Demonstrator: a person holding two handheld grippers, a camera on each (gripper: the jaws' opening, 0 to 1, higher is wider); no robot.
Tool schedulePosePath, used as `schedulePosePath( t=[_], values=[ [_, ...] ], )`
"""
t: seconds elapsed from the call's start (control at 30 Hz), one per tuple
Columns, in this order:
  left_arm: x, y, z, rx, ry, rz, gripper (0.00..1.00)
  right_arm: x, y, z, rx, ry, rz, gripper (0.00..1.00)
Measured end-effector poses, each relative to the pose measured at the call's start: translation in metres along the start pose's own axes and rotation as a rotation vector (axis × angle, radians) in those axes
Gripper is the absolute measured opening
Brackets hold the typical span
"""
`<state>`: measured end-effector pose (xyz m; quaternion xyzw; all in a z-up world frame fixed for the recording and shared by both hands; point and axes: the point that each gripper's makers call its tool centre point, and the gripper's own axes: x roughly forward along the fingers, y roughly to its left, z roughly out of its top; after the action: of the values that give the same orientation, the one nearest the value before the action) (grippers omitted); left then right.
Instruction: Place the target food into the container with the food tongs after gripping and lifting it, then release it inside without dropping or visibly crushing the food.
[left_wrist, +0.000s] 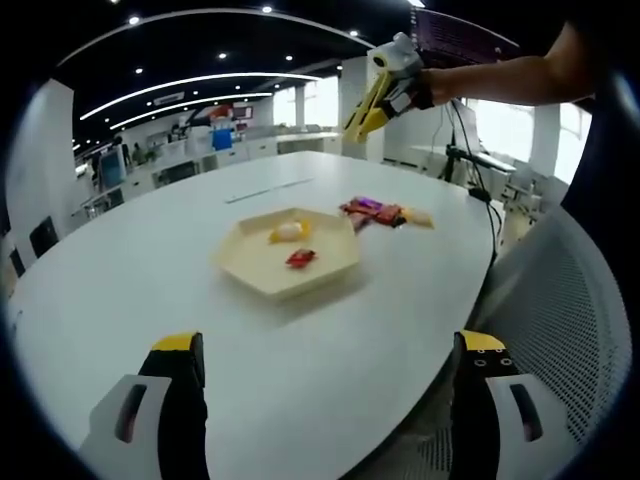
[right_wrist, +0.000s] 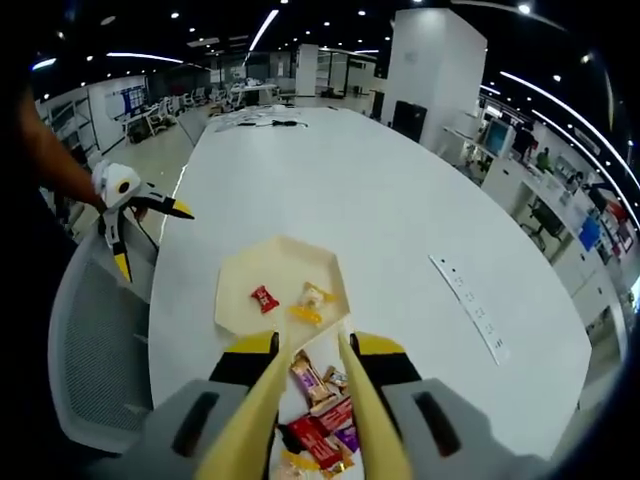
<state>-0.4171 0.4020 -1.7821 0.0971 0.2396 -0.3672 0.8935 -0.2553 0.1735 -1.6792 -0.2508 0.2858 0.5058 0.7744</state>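
My right gripper (right_wrist: 312, 400) holds a pair of yellow food tongs (right_wrist: 300, 420), arms parted, nothing pinched, hovering over the pile of wrapped snacks (right_wrist: 320, 420) on the white table (right_wrist: 400, 220). Just past them sits the cream hexagonal tray (right_wrist: 235, 300), a red candy (right_wrist: 263, 297) and a yellow one (right_wrist: 312, 298) inside. My left gripper (left_wrist: 325, 365) gapes wide, empty.

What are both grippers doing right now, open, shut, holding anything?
Left gripper: open, jaws wide apart, holding nothing.
Right gripper: clamped on yellow food tongs, whose tips are apart and empty above the snacks.
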Motion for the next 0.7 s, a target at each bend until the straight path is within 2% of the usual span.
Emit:
schedulePosePath(
  t=[0.3,0.47,0.7],
  values=[
    [0.001,-0.002,-0.001,0.005,0.005,-0.011,0.99,-0.002,-0.003,-0.010,0.009,0.001,-0.005,0.27],
    [0.001,-0.001,-0.002,0.009,0.009,-0.008,0.98,0.002,-0.004,-0.021,0.013,-0.008,0.001,0.27],
    [0.001,-0.001,-0.003,0.006,0.015,-0.008,0.98,0.013,-0.003,-0.035,-0.032,-0.040,0.022,0.27]
  ],
)
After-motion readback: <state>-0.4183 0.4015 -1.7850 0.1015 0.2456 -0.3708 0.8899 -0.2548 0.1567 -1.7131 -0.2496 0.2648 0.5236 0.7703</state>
